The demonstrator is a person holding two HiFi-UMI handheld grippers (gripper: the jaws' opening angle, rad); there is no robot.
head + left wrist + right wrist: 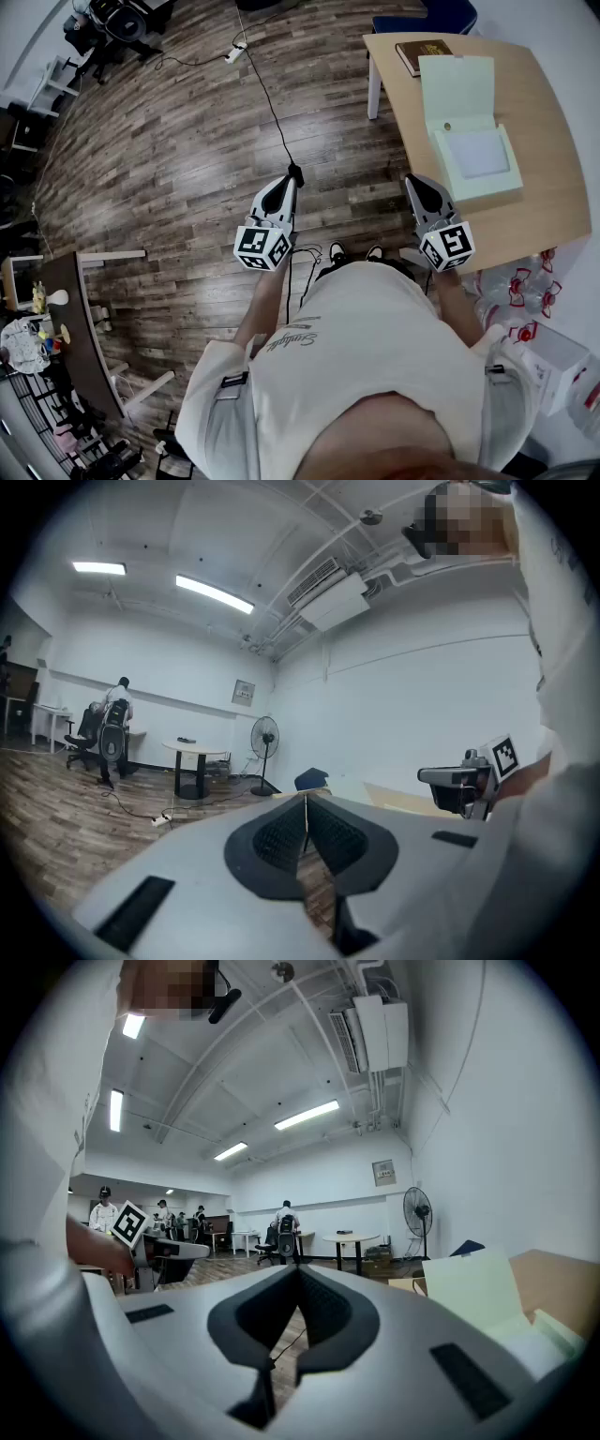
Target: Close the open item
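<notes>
In the head view, the wooden table (548, 202) stood at the right. The pale green box (478, 159) lay on the table near its middle, with its lid (457, 89) swung up and back. A brown book (424, 54) lay at the table's far end, just past the lid. The right gripper (413, 179) showed at the table's left edge, its tip near the box's near-left corner with a gap between them. The left gripper (294, 174) hung over the floor (169, 141), well to the left of the table and well apart from the box. A black cable (270, 103) ran along the floor left of the table.

In the left gripper view, the 2 jaws were pressed together with nothing between them. The table's pale edge (398, 799) showed past the tip, to the right. I could not make out the box there.

In the right gripper view, the 2 jaws also met, with nothing between them. The table (553, 1274) lay to the right of the tip. The raised lid (473, 1293) stood on it, right of the jaws and apart from them. A fan (417, 1213) stood beyond the table.
</notes>
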